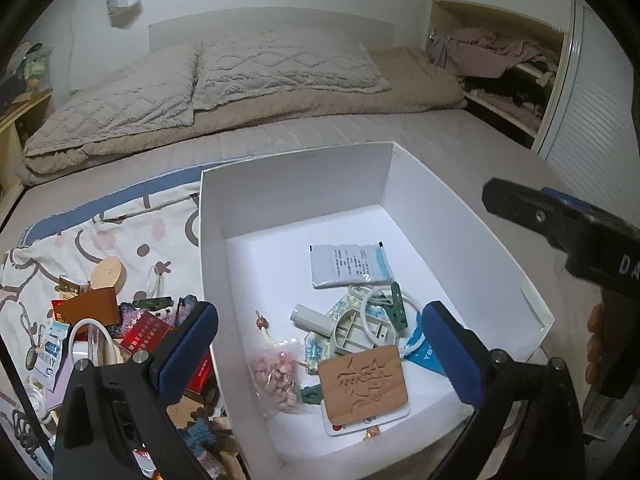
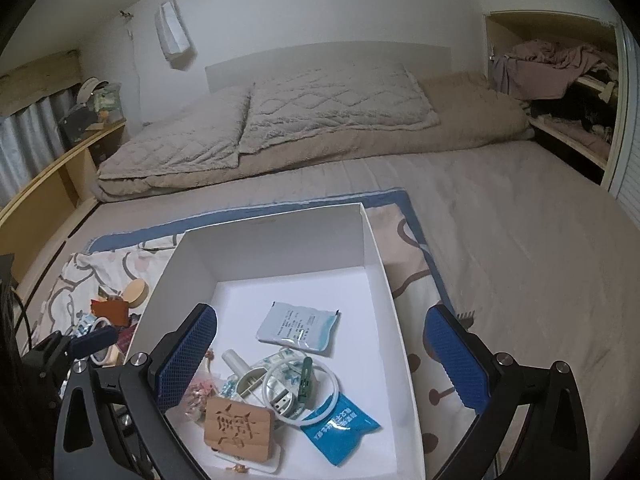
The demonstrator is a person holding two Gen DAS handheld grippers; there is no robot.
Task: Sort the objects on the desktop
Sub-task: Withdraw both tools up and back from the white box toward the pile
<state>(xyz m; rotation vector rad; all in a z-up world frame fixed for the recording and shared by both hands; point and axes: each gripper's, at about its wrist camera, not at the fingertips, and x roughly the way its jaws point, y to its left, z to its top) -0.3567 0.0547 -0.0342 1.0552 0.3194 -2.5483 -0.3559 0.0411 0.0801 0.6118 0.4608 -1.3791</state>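
Both grippers, left gripper [image 1: 320, 344] and right gripper [image 2: 320, 356], hang with jaws wide and empty over the white box [image 1: 280, 200]; the wooden plaque [image 1: 363, 388], just below between the jaws, lies sorted inside, while clutter [image 1: 92, 320] waits outside the left jaw.

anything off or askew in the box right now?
Nothing damaged or spilled. Items sit in a loose heap at the near end of the white box; the carved wooden tile lies on top, and a white sachet lies apart.

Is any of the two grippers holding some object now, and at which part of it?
Nothing is held. The left gripper and the right gripper both stand open and empty above the white cardboard box.
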